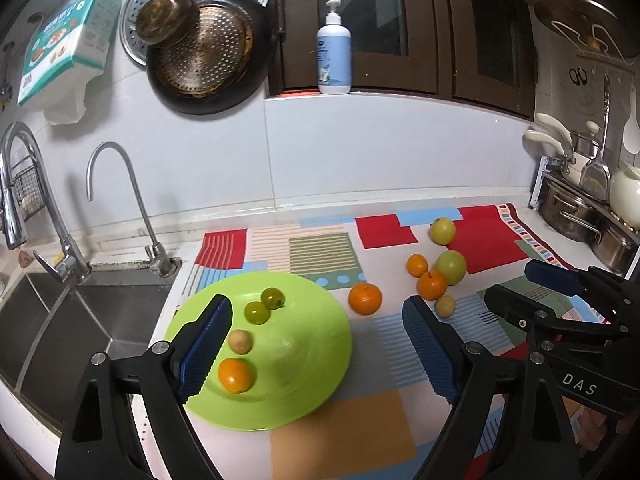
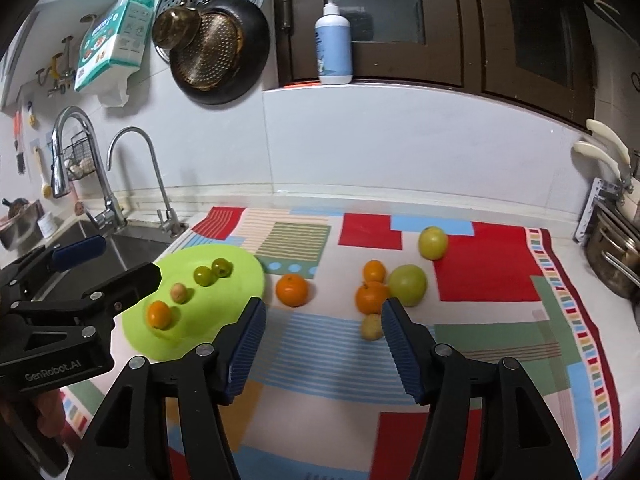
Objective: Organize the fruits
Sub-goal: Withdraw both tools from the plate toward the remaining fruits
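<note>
Green plate (image 1: pixel 312 320) beside the sink (image 1: pixel 80 320) holds four small fruits (one orange (image 1: pixel 236 375)); right of the plate we see six more on the patterned cloth (image 2: pixel 480 280). Our left gripper (image 1: pixel 316 344) gapes wide and empty, our right gripper (image 2: pixel 324 344) moderately, also empty.

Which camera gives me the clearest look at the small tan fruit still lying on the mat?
The left wrist view: the small tan fruit shows whole there, just below the orange cluster. In the right wrist view the same fruit is partly hidden behind the right gripper's own blue finger pad.
</note>
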`<state>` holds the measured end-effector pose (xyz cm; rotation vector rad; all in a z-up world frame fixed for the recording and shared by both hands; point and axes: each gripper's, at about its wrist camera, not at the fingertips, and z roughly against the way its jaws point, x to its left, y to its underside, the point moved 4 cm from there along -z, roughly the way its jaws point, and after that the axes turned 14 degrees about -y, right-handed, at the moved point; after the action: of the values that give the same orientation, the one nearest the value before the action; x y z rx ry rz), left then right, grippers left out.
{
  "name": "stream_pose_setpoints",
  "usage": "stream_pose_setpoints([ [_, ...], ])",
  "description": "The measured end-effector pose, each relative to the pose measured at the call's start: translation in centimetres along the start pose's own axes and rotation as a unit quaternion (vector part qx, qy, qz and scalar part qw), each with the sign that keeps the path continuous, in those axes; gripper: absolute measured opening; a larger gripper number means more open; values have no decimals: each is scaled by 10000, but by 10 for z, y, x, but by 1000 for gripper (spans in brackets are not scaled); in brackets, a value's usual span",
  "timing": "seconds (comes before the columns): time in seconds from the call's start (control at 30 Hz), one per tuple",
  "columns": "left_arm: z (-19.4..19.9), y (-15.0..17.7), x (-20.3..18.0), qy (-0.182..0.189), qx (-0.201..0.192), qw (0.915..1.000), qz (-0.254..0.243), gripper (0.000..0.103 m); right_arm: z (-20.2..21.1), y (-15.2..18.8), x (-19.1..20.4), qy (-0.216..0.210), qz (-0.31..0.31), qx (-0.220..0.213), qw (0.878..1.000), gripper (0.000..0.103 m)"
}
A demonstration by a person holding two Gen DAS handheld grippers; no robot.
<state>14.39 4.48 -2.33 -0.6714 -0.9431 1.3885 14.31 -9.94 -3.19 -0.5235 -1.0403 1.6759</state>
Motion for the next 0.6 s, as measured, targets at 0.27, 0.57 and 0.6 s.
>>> stream_pose_setpoints([
  [0.27,-9,-4,-20,97,-44,9999,-126,92,0,1,-22,67,-80,-10,9999,61],
  [0.57,-38,-6,-39,259,36,9993,-284,94,-18,8,-44,122,-350,168,9992,61],
  [0.6,-43,-6,-41,285,64,9991,-301,94,-20,9,-46,129,-361,189,9991,61],
])
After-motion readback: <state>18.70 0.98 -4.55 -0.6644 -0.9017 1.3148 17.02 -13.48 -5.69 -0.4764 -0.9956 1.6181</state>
